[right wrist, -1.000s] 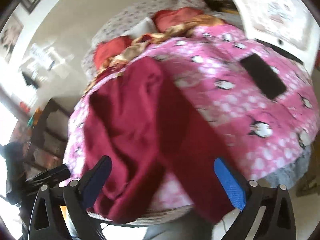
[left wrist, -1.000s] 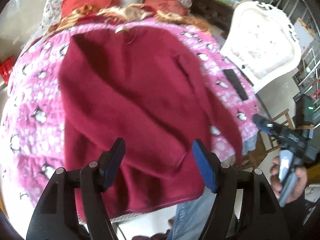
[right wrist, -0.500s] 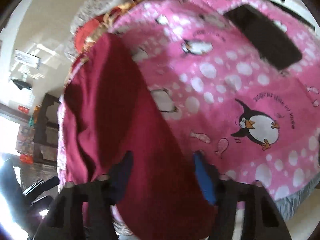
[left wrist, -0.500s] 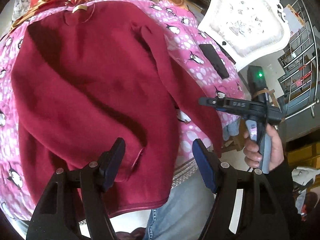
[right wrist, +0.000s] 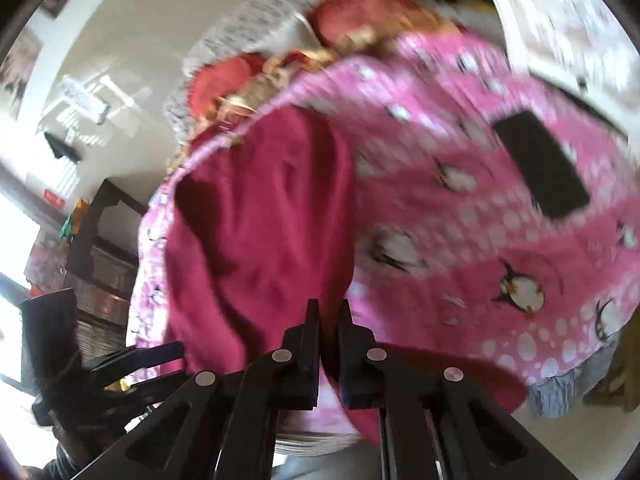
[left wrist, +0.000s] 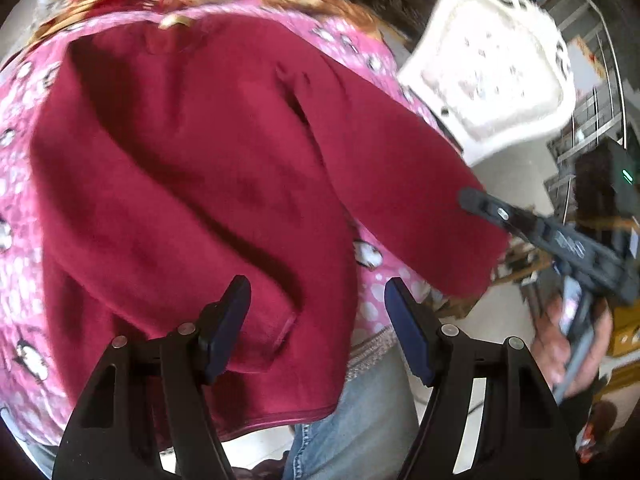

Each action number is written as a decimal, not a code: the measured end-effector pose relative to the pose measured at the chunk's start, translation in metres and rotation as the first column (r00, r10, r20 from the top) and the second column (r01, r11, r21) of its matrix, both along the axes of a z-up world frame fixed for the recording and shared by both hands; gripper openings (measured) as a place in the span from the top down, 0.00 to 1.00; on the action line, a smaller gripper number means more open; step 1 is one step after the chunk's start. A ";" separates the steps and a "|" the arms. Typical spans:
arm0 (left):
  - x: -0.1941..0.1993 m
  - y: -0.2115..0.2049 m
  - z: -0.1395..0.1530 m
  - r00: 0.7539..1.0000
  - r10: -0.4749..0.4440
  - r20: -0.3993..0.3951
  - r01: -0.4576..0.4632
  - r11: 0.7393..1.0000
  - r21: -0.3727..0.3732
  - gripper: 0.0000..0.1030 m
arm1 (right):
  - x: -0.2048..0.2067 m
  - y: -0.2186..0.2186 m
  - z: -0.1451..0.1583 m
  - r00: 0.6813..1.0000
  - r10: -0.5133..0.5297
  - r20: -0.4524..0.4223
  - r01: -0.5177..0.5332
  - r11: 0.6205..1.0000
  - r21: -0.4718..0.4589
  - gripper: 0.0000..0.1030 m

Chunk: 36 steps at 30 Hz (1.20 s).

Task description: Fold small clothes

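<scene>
Sweater (left wrist: 192,184) lengthwise, neck away, hem nearest

Left gripper (left wrist: 318,316): jaws spread wide apart, nothing between the blue-padded fingers (left wrist: 404,332), pointing forward and downward. Right gripper (right wrist: 328,320): jaws drawn close together with only a narrow gap, red cloth pinched between them. Seen from the left wrist camera, the right gripper (left wrist: 470,200) extends leftward, its tip against the cloth, and the person's right hand (left wrist: 572,344) wraps the handle below it, fingers curled. Motion blur obscures fine detail of the hand. The left hand is partly visible at the lower left of the right wrist view, too dark to describe.
</scene>
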State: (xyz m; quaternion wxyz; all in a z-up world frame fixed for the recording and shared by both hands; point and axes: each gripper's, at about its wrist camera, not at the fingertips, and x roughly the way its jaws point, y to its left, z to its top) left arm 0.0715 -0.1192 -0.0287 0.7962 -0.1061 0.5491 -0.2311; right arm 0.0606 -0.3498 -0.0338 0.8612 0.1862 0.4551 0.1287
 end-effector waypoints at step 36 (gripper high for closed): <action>-0.016 0.112 -0.058 0.994 0.080 -0.079 -0.079 0.997 0.017 0.57 | 0.020 0.193 -0.020 0.991 0.130 -0.029 -0.132 0.943 -0.306 0.26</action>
